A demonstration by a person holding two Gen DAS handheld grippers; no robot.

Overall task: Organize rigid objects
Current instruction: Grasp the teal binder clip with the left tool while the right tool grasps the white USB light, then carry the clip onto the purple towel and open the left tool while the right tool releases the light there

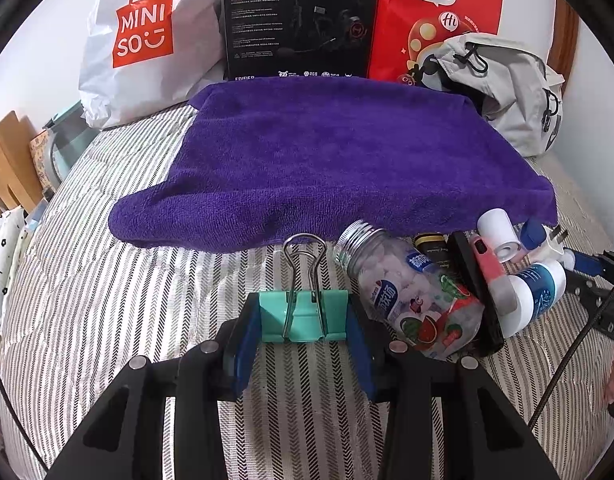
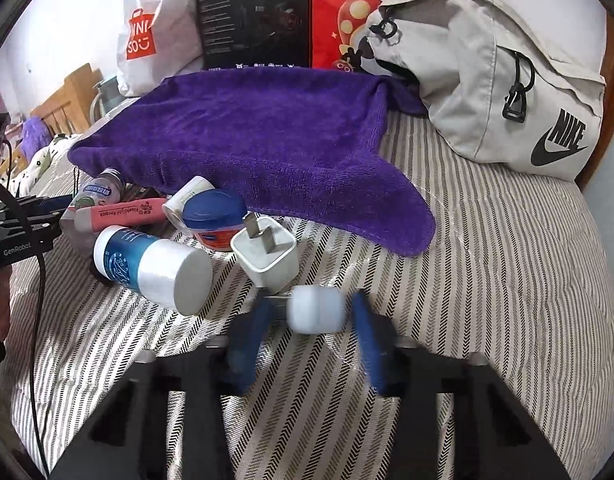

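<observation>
Left gripper [image 1: 305, 320]: blue pads clamped on the two sides of a teal binder clip [image 1: 303, 314], wire handles standing up and forward, held just above the striped bedcover [image 1: 127, 300]. Immediately right of this claw lies a clear candy bottle [image 1: 411, 296] on its side, silver screw cap pointing away toward the purple towel [image 1: 327, 156]; beyond it to the right, a heap of small goods: a pink tube [image 1: 489, 264], a white roll [image 1: 499, 234] and a blue-and-white bottle [image 1: 537, 292]. Right gripper [image 2: 313, 312]: blue pads set apart, a small white cylinder [image 2: 315, 309] between them, blurred; contact with the pads cannot be told, so grip is uncertain. Just ahead and left of this claw, a white plug adapter [image 2: 267, 256], prongs tilted up; left of that, the blue-and-white bottle lying with its flat base facing the claw; behind the adapter, a blue-lidded jar [image 2: 213, 220] at the towel's near edge. Towel spread ahead of both claws. Far side of the bed: a white Miniso bag [image 1: 143, 36], black headset box [image 1: 299, 16], red printed bag [image 1: 439, 12] and grey Nike backpack [image 2: 503, 80], the last ahead and right of the right claw.
</observation>
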